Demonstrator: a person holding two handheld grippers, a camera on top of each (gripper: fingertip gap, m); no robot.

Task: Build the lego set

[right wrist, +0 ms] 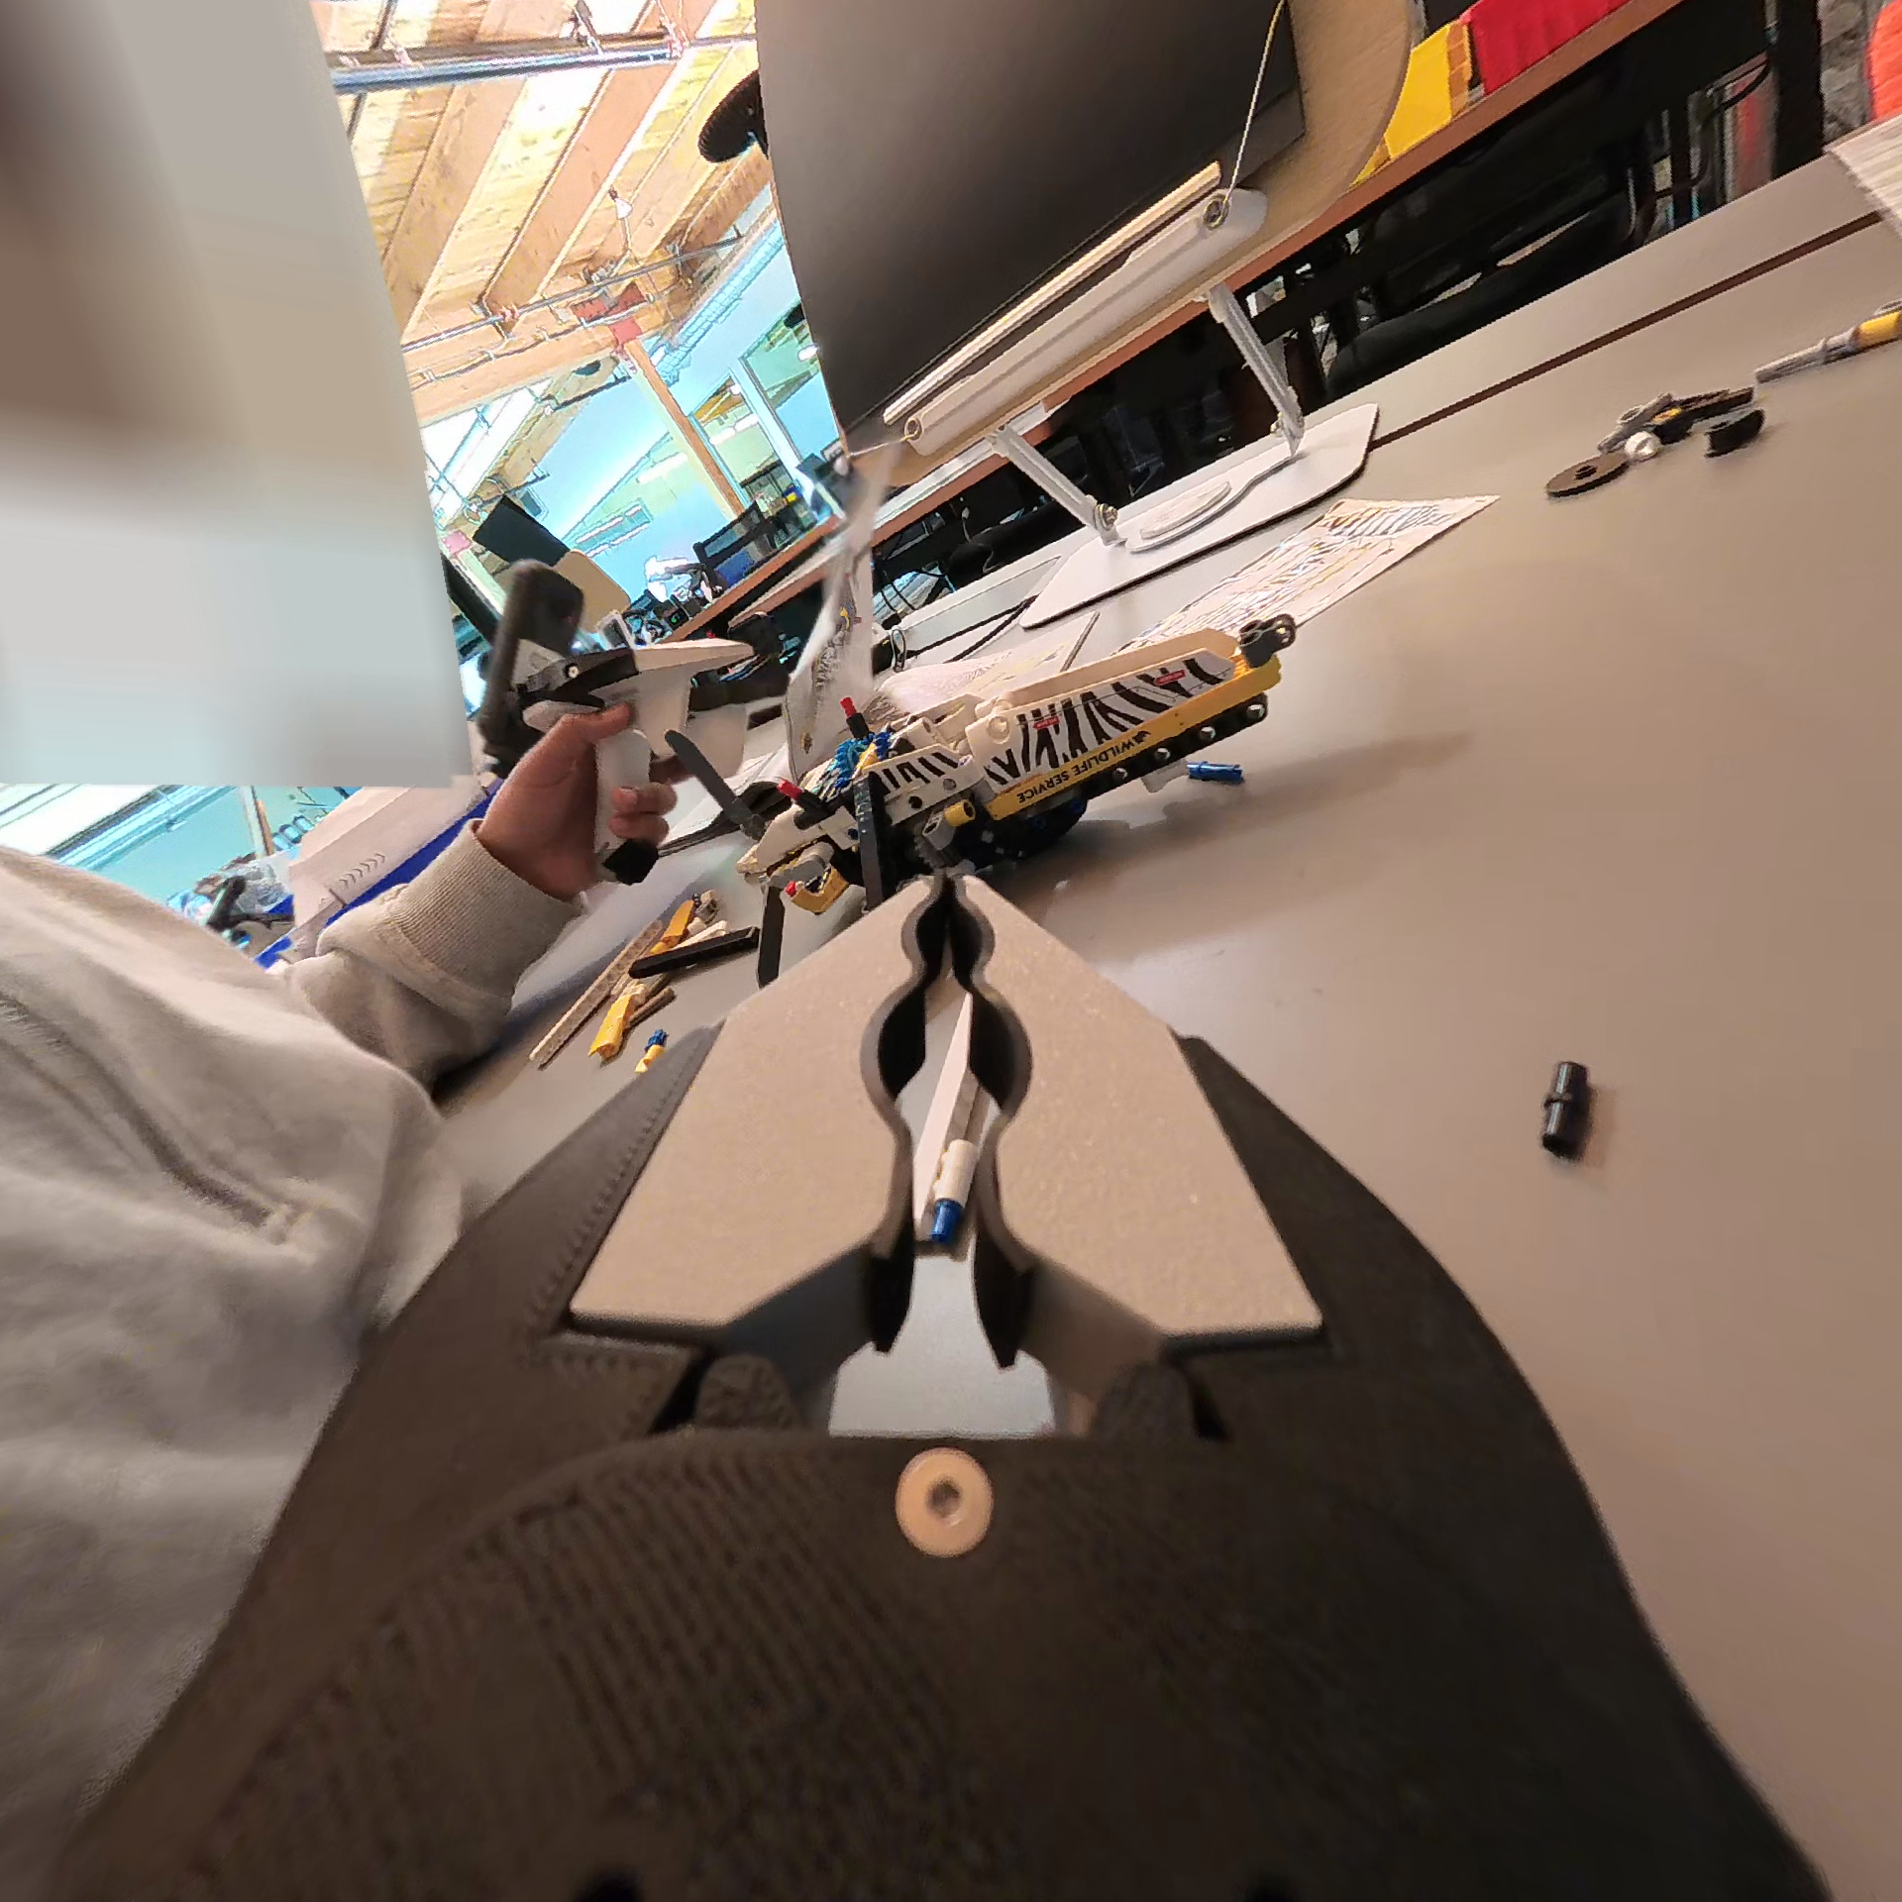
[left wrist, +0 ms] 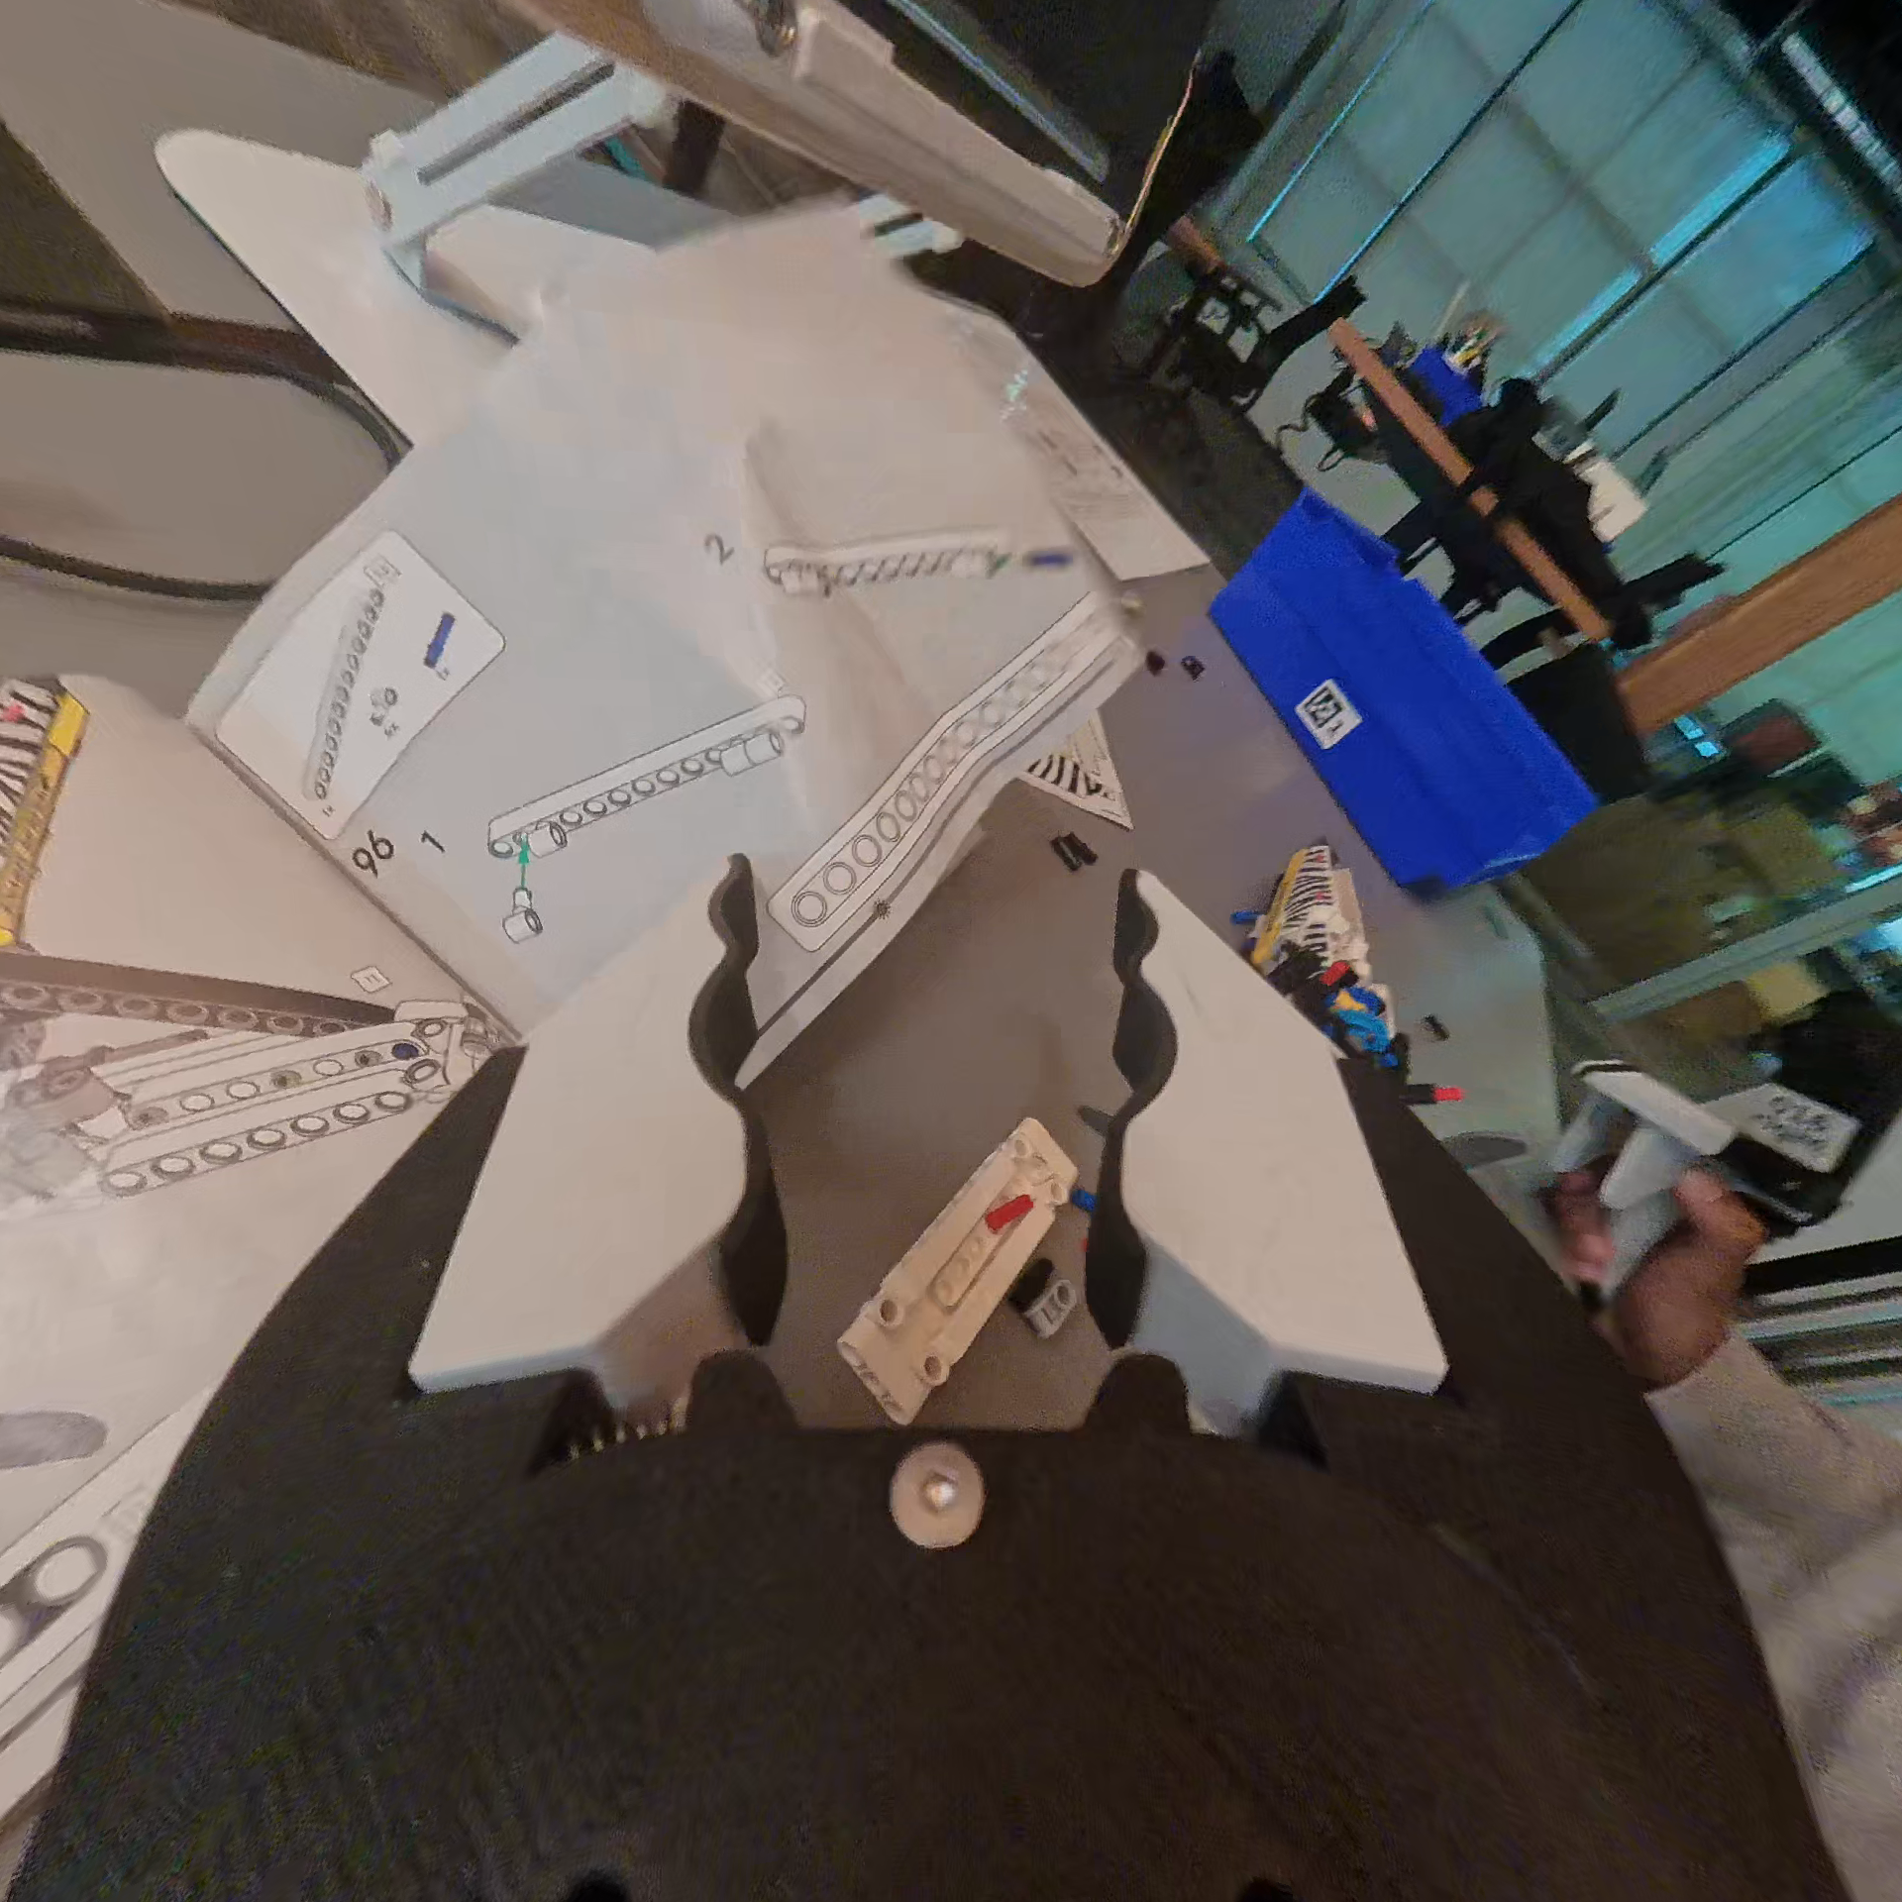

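My left gripper (left wrist: 931, 895) is open and empty, held above the grey table. Below it, between the fingers, lies a white panel assembly (left wrist: 957, 1261) with a red pin, and a small grey connector (left wrist: 1052, 1309) beside it. The open instruction booklet (left wrist: 618, 669) lies ahead of it. My right gripper (right wrist: 952, 890) is shut on a thin white beam (right wrist: 952, 1112) that carries a white bush and a blue pin at its near end. The zebra-striped model (right wrist: 1081, 751) lies on the table just beyond the right fingertips. A hand holds the left gripper (right wrist: 669, 664) raised to the model's left.
A blue bin (left wrist: 1389, 700) stands at the table's far side, with a pile of loose pieces (left wrist: 1317, 967) near it. A monitor on a white stand (right wrist: 1214, 515) is behind the model. A black pin (right wrist: 1564, 1106) lies at the right; beams and pins (right wrist: 659, 988) lie at the left. The grippers' ends are close to 35 centimeters from one another.
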